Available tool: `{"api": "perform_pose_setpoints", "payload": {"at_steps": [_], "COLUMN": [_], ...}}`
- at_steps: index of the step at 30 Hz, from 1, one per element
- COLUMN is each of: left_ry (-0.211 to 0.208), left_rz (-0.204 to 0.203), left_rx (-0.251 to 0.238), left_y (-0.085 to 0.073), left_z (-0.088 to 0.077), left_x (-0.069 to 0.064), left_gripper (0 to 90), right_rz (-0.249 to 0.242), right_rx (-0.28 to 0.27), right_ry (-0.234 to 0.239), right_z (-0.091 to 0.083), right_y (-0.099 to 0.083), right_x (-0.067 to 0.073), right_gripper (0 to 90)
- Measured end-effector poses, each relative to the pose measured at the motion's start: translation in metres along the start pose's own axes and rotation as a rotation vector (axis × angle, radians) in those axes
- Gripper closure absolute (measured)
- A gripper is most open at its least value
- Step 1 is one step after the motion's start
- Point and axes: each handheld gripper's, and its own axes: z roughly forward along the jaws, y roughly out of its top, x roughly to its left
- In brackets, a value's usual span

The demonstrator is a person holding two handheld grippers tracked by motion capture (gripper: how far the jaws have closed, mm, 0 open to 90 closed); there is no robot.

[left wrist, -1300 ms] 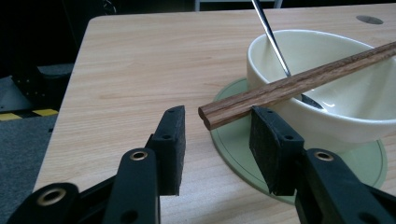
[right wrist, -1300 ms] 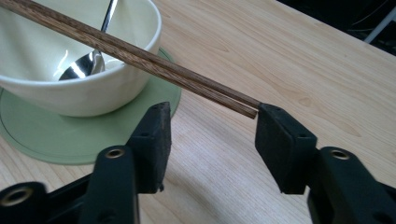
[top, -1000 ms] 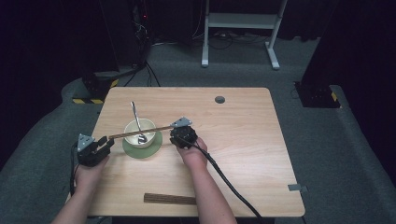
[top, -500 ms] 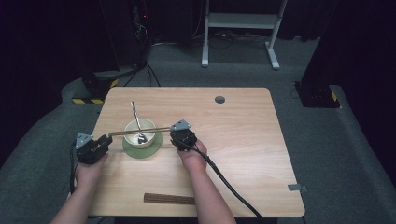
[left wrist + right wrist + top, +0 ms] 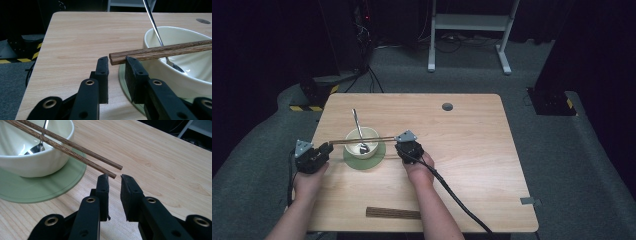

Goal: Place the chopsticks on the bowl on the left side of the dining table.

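A pair of chopsticks (image 5: 362,140) lies across the rim of a cream bowl (image 5: 362,142), which stands on a green saucer (image 5: 364,159) near the left edge of the tabletop (image 5: 472,150), about midway between its near and far edges. A spoon (image 5: 358,131) rests in the bowl with its handle leaning over the far rim. The left gripper (image 5: 323,151) sits just left of the bowl, at the chopsticks' blunt ends; in the left gripper view its jaws have just been closing, yet they stand a little apart, and the ends of the chopsticks (image 5: 160,51) hang in the gap, close to the right pad, with no clear press on them. The right gripper (image 5: 404,146) sits just right of the saucer, at the thin ends; its jaws too have just been closing and stand a narrow gap apart, with the nearer tip (image 5: 113,176) right at the mouth of that gap, above the pads and not pinched, and the other tip a little beyond. A second dark bundle of sticks (image 5: 393,213) lies flat near the near edge of the tabletop, well apart from the bowl.
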Motion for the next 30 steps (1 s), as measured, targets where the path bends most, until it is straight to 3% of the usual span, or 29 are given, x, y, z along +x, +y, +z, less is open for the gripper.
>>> {"api": "perform_pose_setpoints", "payload": {"at_steps": [15, 30], "left_ry": [0.003, 0.004], "left_rz": [0.010, 0.018], "left_rx": [0.006, 0.007], "left_y": [0.0016, 0.0021], "left_z": [0.0043, 0.0059], "left_x": [-0.0006, -0.0020], "left_gripper": [73.9, 74.5], "right_rz": [0.001, -0.004], "right_rx": [-0.021, -0.018], "right_ry": [-0.023, -0.038], "right_z": [0.0061, 0.0074], "right_y": [-0.0039, -0.0044], "right_x": [0.0030, 0.0027], "right_gripper": [85.1, 84.1]}}
